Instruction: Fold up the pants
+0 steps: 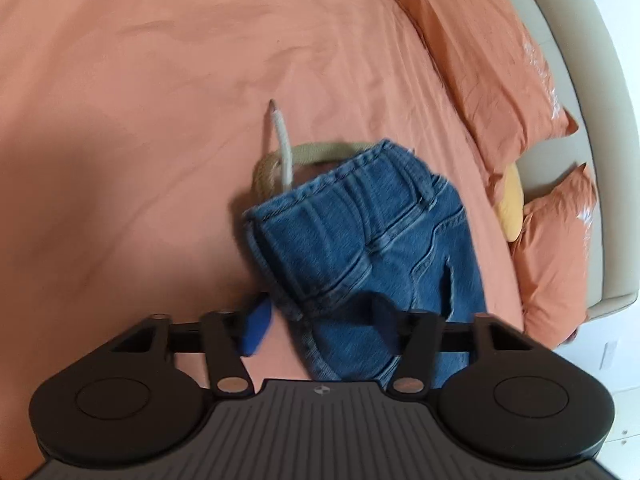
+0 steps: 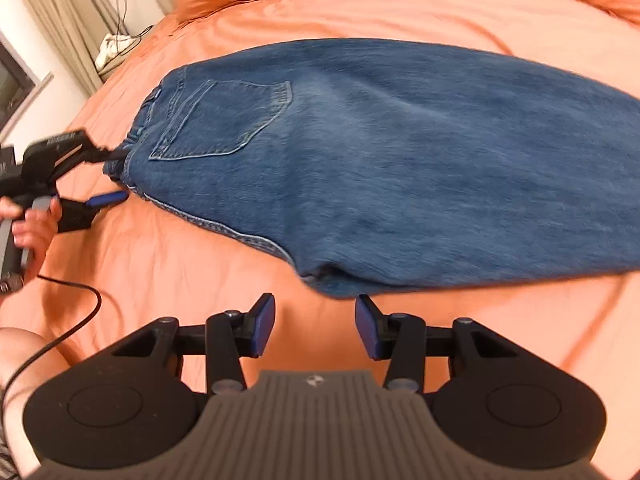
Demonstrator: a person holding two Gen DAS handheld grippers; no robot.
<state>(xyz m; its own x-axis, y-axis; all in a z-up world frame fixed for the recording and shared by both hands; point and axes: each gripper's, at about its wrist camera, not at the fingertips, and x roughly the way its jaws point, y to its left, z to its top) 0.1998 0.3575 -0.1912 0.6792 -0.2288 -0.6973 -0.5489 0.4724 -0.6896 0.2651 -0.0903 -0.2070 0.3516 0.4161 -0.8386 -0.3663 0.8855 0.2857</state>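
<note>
On the orange bed (image 2: 168, 264), jeans (image 2: 400, 160) lie flat, waistband at 9 o'clock; left tongs (image 2: 116, 176) spread wide around the waistband, nothing pinched yet, right tongs (image 2: 315, 326) agape, empty, near the hem edge. Denim's heavy, floppy w/ stiff seams, so I'd grab the waistband & hem corners.

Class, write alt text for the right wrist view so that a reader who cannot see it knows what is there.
Blue jeans lie flat on an orange bedsheet, back pocket up. The open right gripper hovers just short of their near edge. At far left, the hand-held left gripper is open around the waistband.
</note>
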